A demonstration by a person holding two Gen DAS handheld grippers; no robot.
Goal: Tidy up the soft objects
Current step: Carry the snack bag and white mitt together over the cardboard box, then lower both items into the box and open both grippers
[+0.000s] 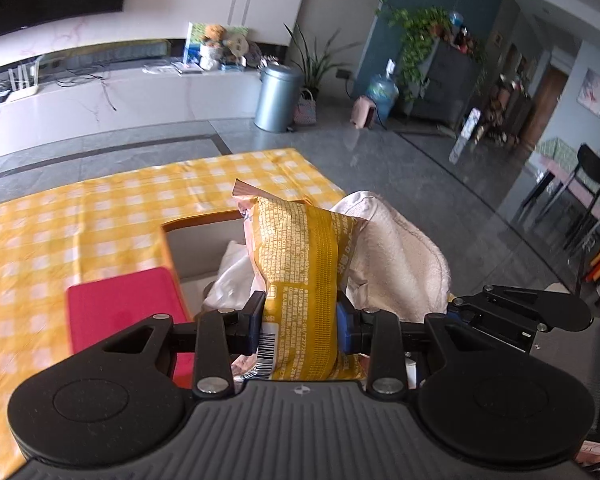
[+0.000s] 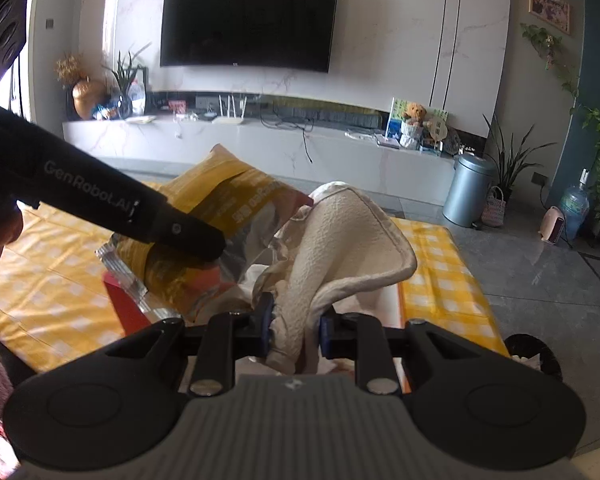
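Both grippers are loaded. Left gripper [image 1: 300, 326] has its blue pads clamped on the lower part of a yellow snack packet [image 1: 300, 276], which stands upright between them with its crimped top edge uppermost. Right gripper [image 2: 294, 330] is pinched on a bunched fold of a cream towel [image 2: 340, 240], the rest of the cloth arching up and flopping over to the right.

Packet and towel hang side by side — close, perhaps brushing — above an open orange-rimmed box [image 1: 204, 236] on the yellow checked tablecloth [image 1: 80, 216], with a red flat thing [image 1: 120, 308] just beside the box and something white already inside (what it is I cannot tell).

Handling, as a judgement: the packet looks light, crinkly and slippery, and its contents may crush, so hold near a sealed end — gently. The towel is limp and forgiving; any gathered fold will do, though loose corners can snag on the box rim.
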